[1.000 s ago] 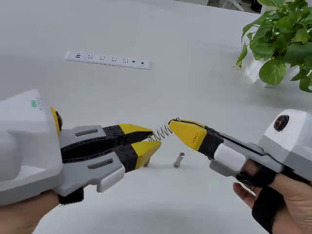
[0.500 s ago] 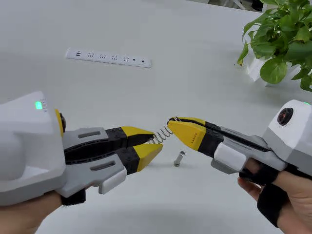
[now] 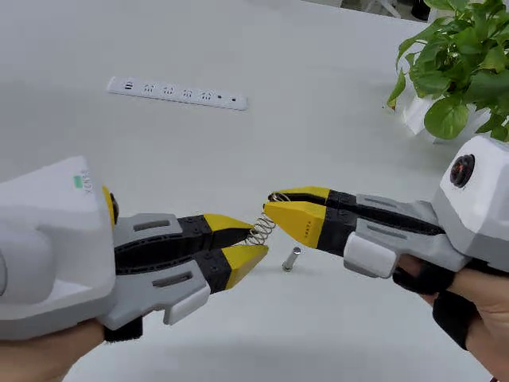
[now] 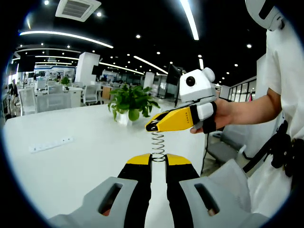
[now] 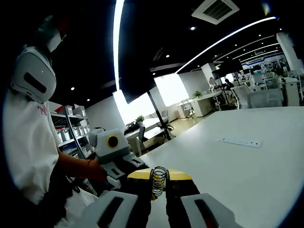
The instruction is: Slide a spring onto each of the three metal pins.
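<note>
White benchtop (image 3: pixel 334 135), head view: L gripper (image 3: pixel 256 240) reaches in from lower left and R gripper (image 3: pixel 269 203) from the right, both approx. level, tips nearly meeting above the surface. Spring (image 3: pixel 261 228) spans the tips; R jaws pinch its upper end, L jaws close narrowly on its lower end. Metal pin (image 3: pixel 291 259) lies on benchtop just below.

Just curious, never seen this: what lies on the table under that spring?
One small metal pin lies on the table, roughly below the spring. The left gripper covers the table beside it, so anything there is hidden.
</note>
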{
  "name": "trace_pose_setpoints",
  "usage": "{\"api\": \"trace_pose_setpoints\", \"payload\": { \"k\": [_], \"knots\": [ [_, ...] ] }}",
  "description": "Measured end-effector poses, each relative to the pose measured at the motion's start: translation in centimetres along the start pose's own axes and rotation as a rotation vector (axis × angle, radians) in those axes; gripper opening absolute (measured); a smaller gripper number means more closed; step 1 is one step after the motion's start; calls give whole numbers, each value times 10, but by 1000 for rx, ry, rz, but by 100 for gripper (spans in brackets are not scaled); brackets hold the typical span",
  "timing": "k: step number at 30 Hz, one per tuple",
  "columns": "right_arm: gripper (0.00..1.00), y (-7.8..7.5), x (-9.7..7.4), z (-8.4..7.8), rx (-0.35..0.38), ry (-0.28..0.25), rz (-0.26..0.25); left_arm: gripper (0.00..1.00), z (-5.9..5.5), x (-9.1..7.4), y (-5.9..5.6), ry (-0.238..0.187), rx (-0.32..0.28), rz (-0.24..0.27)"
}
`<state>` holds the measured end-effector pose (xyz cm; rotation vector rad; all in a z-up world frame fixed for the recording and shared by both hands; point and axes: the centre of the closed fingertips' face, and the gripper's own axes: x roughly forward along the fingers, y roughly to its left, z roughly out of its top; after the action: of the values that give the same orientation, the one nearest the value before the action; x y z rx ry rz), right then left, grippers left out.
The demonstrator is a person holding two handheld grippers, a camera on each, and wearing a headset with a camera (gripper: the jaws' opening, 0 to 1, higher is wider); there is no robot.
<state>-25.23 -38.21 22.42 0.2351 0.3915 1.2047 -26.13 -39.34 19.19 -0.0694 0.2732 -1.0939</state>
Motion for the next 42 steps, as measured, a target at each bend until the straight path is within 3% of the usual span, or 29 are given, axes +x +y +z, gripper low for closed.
{"api": "trace_pose_setpoints", "payload": {
  "k": [18, 31, 36, 39, 42],
  "knots": [
    [6, 12, 9, -5, -259, 221, 28, 7, -3, -4, -3, 8, 25, -10],
    [8, 14, 5, -11, -303, 303, 65, 6, -6, -6, -6, 3, 29, -25],
    [13, 13, 3, -15, -308, 342, 80, 6, -7, -5, -7, -3, 25, -31],
    [17, 13, -2, -18, -357, 409, 112, 6, -8, -4, -7, 0, 25, -32],
    [20, 12, -9, -16, -432, 511, 164, 6, -12, -3, -8, 16, 41, -41]
  ]
}}
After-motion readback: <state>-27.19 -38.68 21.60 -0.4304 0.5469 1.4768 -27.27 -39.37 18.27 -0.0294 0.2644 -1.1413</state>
